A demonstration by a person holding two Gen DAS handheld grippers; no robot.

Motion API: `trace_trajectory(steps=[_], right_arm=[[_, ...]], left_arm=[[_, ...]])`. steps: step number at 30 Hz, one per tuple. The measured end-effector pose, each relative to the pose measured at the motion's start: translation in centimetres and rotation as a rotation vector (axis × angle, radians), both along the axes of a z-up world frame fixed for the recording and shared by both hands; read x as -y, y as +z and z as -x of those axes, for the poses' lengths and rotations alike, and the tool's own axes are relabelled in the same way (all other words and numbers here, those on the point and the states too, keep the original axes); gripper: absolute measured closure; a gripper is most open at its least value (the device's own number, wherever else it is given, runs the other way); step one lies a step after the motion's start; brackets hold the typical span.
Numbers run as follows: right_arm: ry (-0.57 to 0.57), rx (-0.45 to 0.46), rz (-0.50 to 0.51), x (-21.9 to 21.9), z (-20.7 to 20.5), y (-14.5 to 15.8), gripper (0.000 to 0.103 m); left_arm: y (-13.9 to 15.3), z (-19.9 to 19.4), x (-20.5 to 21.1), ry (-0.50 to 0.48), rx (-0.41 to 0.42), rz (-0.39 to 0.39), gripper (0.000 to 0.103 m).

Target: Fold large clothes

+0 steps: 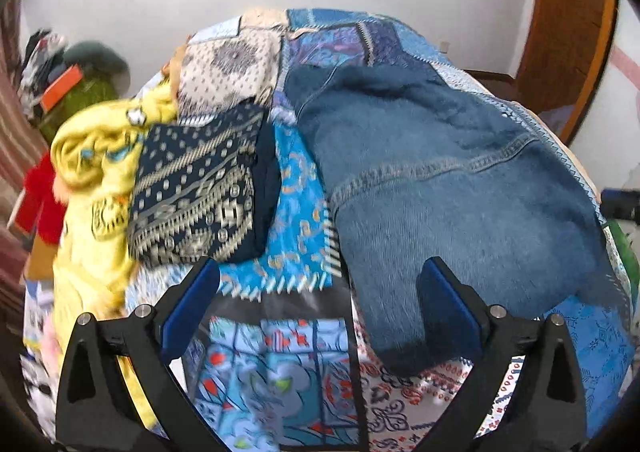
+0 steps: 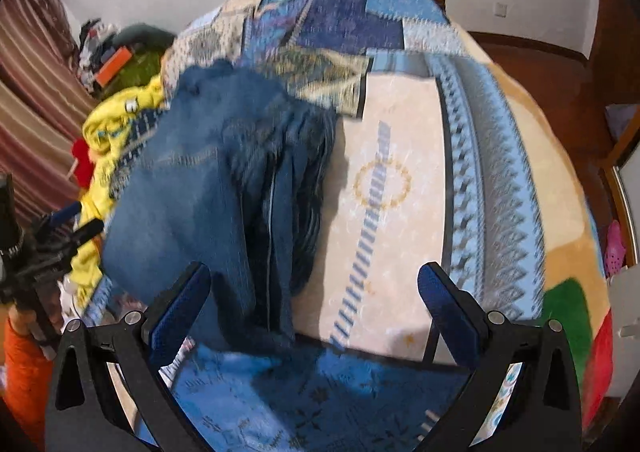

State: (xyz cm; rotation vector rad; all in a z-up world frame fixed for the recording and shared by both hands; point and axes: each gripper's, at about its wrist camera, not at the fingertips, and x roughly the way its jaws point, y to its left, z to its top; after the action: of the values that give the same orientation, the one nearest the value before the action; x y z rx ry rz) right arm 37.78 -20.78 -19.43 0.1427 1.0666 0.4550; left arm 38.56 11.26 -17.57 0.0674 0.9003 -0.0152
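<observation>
A pair of blue jeans (image 1: 448, 188) lies loosely folded on the patchwork bedspread (image 1: 276, 336). My left gripper (image 1: 320, 292) is open and empty above the bed, its right finger over the near end of the jeans. In the right wrist view the jeans (image 2: 200, 188) lie bunched left of centre, with folded layers showing at their right edge. My right gripper (image 2: 316, 292) is open and empty just above the jeans' near end. The left gripper shows at the left edge of the right wrist view (image 2: 60, 232).
A folded navy patterned garment (image 1: 200, 192) and crumpled yellow clothes (image 1: 96, 164) lie left of the jeans. A folded white patterned cloth (image 1: 228, 72) lies behind them. A pile of items (image 1: 68, 84) stands beyond the bed's left side. A wooden door (image 1: 568, 32) is at right.
</observation>
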Motion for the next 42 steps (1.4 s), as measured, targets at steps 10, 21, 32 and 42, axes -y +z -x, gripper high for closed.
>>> trace_trajectory(steps=[10,21,32,42], right_arm=[[0.061,-0.048,-0.135,-2.2,-4.9,-0.3,0.0],[0.074,-0.343,-0.322,-4.5,-10.3,-7.6,0.0],[0.138,-0.327,-0.355,-6.4,-11.2,-7.0,0.046],[0.167,-0.172,-0.353,-9.4,-10.6,0.1,0.069]], left_arm=[[-1.0,-6.6,-2.4,-0.073,-0.167,0.33,0.001],[-8.4,-12.3,-3.1,-0.043,-0.401,0.636,0.001],[-8.1,-14.2,-2.1,-0.017,-0.353,0.71,0.033],[0.4,-10.4,-3.8,-0.062,-0.135,0.638,0.05]])
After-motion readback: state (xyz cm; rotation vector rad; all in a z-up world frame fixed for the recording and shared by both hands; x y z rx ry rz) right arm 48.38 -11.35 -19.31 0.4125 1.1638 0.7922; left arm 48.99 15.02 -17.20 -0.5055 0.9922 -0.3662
